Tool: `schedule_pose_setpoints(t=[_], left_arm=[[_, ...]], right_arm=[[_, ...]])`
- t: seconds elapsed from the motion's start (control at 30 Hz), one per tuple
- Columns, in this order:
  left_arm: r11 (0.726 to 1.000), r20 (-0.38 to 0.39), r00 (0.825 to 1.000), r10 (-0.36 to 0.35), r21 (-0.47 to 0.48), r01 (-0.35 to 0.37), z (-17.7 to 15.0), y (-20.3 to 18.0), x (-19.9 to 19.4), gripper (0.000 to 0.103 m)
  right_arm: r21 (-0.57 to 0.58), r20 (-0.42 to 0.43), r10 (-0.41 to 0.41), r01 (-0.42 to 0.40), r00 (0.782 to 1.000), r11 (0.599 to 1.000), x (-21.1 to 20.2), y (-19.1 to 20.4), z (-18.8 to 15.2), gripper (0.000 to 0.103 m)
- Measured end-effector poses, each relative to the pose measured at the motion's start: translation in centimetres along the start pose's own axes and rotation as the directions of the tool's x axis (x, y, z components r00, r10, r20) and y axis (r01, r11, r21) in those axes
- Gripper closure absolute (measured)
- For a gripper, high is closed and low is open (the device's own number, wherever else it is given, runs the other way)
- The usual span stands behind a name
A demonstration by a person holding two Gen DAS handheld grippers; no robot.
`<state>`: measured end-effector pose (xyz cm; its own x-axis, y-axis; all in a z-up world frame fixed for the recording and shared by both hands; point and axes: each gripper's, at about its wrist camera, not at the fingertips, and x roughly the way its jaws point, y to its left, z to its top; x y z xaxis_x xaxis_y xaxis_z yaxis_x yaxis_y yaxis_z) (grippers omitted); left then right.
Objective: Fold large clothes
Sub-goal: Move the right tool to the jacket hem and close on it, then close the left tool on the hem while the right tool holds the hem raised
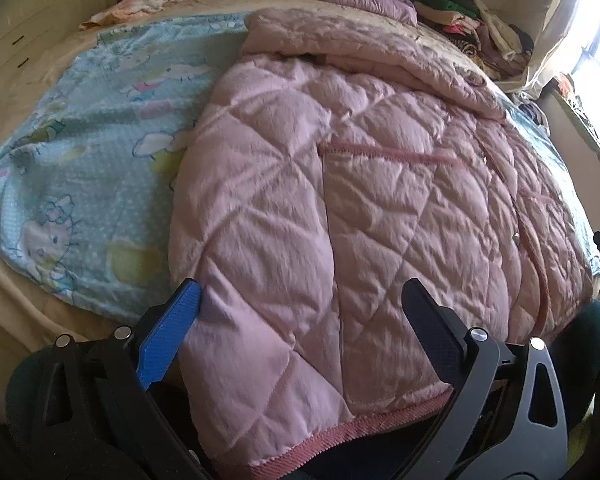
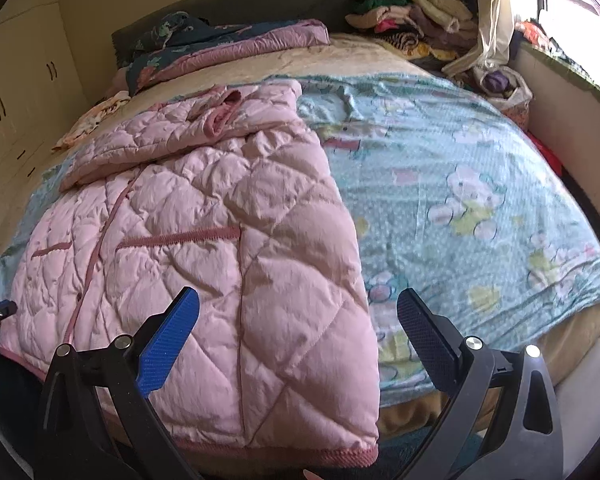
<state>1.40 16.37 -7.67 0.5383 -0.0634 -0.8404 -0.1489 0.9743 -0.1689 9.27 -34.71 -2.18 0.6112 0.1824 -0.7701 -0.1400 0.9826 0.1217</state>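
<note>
Pink quilted jacket on blue cartoon sheet (right gripper agape)

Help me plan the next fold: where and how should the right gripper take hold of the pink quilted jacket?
Probably at the pink quilted jacket bottom-right corner, on the ribbed hem, coming from the bed's near edge. That corner hangs free there, with bare blue sheet beside it, and the open right gripper already straddles that side edge.
</note>
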Motion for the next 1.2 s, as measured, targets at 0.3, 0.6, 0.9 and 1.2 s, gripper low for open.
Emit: schedule_pose_setpoints(t=[0.3, 0.6, 0.9, 1.2], left_arm=[[0.999, -0.035, 0.999, 0.039, 0.04, -0.037, -0.8, -0.8, 0.7, 0.009], [0.999, -0.044, 0.999, 0.031, 0.044, -0.029, -1.2, -0.8, 0.2, 0.009], [0.998, -0.062, 0.998, 0.029, 0.063, -0.025, -2.1, -0.1, -0.5, 0.009], [0.994, -0.091, 0.996, 0.009, 0.112, 0.001, -2.5, -0.3, -0.2, 0.009]], right_arm=[[0.064, -0.17, 0.058, -0.048, 0.984, 0.997, 2.2, -1.8, -2.8, 0.004], [0.029, -0.231, 0.136, -0.133, 0.964, 0.991, 2.0, -1.1, -5.0, 0.019], [-0.006, -0.118, 0.175, -0.177, 0.977, 0.984, -0.2, -1.0, -5.4, 0.074], [-0.062, 0.091, 0.277, -0.273, 0.956, 0.96, -4.0, 0.2, -0.5, 0.085]])
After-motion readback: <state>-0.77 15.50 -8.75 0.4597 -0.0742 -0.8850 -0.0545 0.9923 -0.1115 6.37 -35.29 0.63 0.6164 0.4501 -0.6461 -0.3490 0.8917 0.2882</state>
